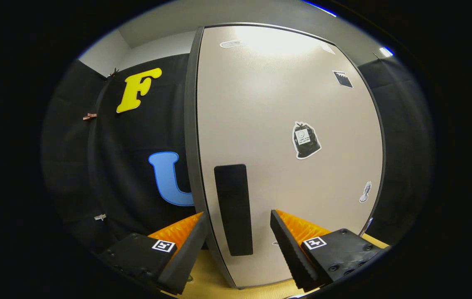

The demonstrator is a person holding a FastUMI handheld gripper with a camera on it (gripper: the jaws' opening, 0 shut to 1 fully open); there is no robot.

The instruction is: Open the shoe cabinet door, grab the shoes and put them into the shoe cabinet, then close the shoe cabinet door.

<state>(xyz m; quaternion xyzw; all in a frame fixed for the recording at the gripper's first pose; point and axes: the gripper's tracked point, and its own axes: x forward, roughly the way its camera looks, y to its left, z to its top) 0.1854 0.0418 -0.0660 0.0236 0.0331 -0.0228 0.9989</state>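
The shoe cabinet door [285,104] is a tall pale panel with a dark edge strip [190,124] down its left side. It stands close in front of me. A dark upright handle patch [233,207] sits low on the panel near that edge. My gripper [238,216] is open, and the handle and the door's left edge lie between its fingers. The left fingertip [198,226] is at the edge strip. The right fingertip [279,226] is in front of the panel's face. Neither finger visibly presses on the door. I cannot tell whether the door is ajar.
Several stickers mark the door, among them a black bag shape [305,140]. The booth's black cloth wall [136,174] hangs to the left of the cabinet and behind it, with small clips [89,116] on it. A light wooden surface [206,278] lies under the fingers.
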